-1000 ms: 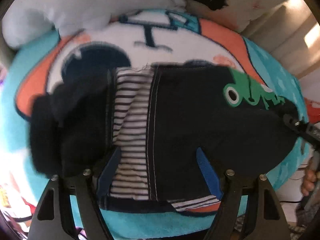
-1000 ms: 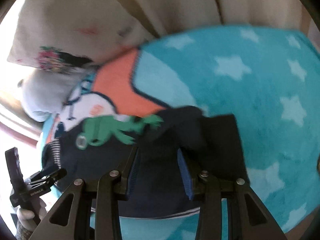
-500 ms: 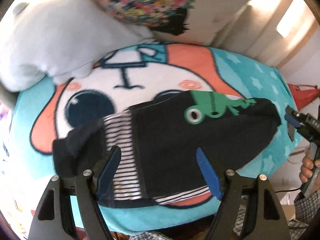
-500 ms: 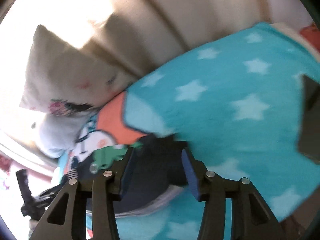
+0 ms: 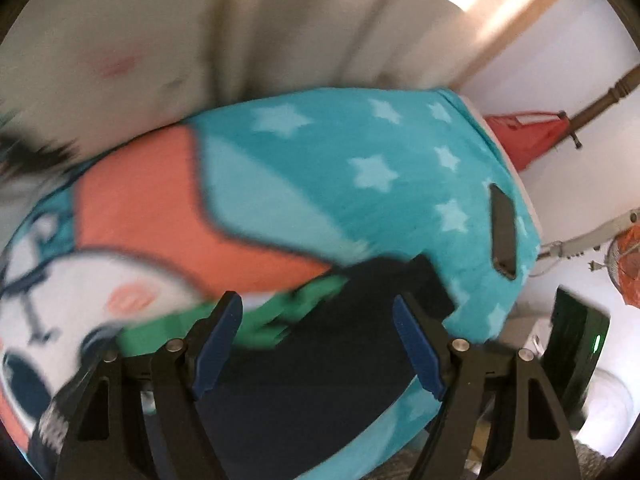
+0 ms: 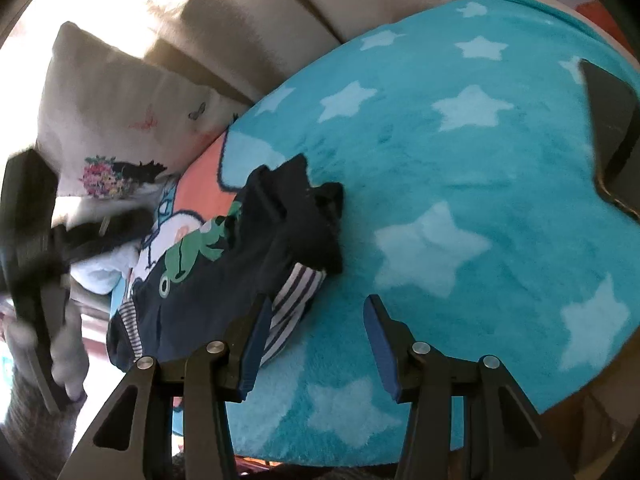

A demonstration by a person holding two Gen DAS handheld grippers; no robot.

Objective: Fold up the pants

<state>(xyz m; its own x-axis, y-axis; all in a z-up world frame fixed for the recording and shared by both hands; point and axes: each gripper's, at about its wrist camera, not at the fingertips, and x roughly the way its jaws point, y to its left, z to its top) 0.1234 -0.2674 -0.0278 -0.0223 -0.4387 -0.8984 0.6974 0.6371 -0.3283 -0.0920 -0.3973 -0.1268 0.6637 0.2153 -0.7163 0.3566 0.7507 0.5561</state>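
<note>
The dark navy pants (image 6: 224, 280) with a green frog print (image 6: 188, 252) and striped lining lie folded on the teal star blanket (image 6: 460, 184). In the left wrist view the pants (image 5: 320, 380) lie under and between my open fingers, blurred. My left gripper (image 5: 318, 344) is open and empty just above the pants. My right gripper (image 6: 316, 340) is open and empty, its left finger beside the pants' striped hem, over the blanket. The left gripper's body shows blurred at the left edge of the right wrist view (image 6: 32, 264).
A dark phone (image 5: 503, 232) lies on the blanket near its right edge, also in the right wrist view (image 6: 612, 132). Pillows (image 6: 120, 120) and a cream sofa back (image 5: 240, 32) stand behind. A red bag (image 5: 528, 136) and a fan (image 5: 624, 272) are off the right side.
Both grippers have drawn back from the pants and swung right. The left view now looks toward the blanket's right end with motion blur. The pants lie folded and released.
</note>
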